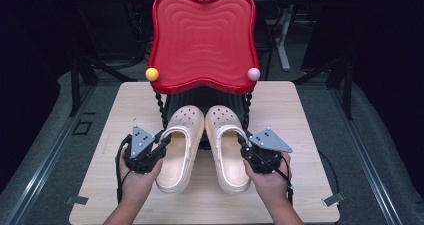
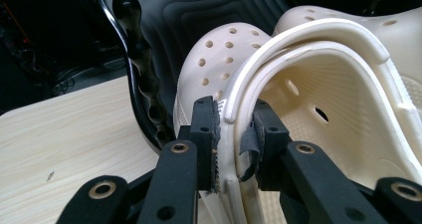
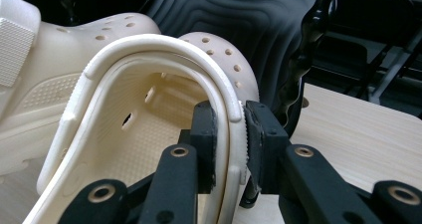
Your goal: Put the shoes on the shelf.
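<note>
Two cream perforated clogs lie side by side on the wooden table, toes pointing under a red tray. My left gripper is shut on the outer side wall of the left clog; in the left gripper view the pads pinch that wall and strap of the left clog. My right gripper is shut on the outer side wall of the right clog; the right gripper view shows its pads clamping the rim of the right clog. A hand holds each gripper from the table's near edge.
A red wavy tray on a black twisted-leg stand rises at the table's far side, with a yellow ball and a pink ball at its front corners. Dark chairs and desk legs stand beyond.
</note>
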The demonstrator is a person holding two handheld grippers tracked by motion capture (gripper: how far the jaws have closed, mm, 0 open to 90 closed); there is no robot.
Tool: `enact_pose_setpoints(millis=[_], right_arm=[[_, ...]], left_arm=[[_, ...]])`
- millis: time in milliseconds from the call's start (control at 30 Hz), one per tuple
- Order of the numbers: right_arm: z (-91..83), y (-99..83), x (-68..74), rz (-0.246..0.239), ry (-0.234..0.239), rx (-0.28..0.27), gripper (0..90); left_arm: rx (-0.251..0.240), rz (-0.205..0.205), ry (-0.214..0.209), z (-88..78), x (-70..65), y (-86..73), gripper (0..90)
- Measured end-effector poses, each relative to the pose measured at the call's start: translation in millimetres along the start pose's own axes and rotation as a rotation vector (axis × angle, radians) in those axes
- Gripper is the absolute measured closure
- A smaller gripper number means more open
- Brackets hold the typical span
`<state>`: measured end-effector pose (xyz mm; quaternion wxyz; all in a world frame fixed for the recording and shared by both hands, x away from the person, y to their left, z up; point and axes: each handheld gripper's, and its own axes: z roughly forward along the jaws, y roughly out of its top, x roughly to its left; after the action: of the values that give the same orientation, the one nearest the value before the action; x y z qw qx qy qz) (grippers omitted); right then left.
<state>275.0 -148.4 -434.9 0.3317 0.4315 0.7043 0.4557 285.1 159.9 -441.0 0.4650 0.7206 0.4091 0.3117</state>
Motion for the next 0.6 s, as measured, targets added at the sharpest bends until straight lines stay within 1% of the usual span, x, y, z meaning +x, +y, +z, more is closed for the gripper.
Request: enact_pose_setpoints(millis=[167,300,400,500,600], right_arm=[[1.1,2.7,-3.1,0.021,0.003,-0.01,74.9],[3.8,4.5,-2.6,0.018,0.002,-0.009,74.8],[7.2,5.6,-1.1,0.017,0.002,-0.009,74.8],[10.8,7.4,0.5,0.018,-0.001,-0.014,74.8],[15.1,10.3,2.0,0.007,-0.008,-0.011,74.7]], left_arm=[[0.0,-0.003,0.003,1.8,1.8,0.9,75.3],[-0.002,-0.011,0.003,4.4,2.7,2.6,75.3],[-0.004,-0.003,0.006,7.6,2.3,4.9,75.3],[-0.007,-0.002,0.002,12.6,2.5,6.7,75.3],[-0.002,-0.002,-0.002,19.7,2.6,8.8,75.3]])
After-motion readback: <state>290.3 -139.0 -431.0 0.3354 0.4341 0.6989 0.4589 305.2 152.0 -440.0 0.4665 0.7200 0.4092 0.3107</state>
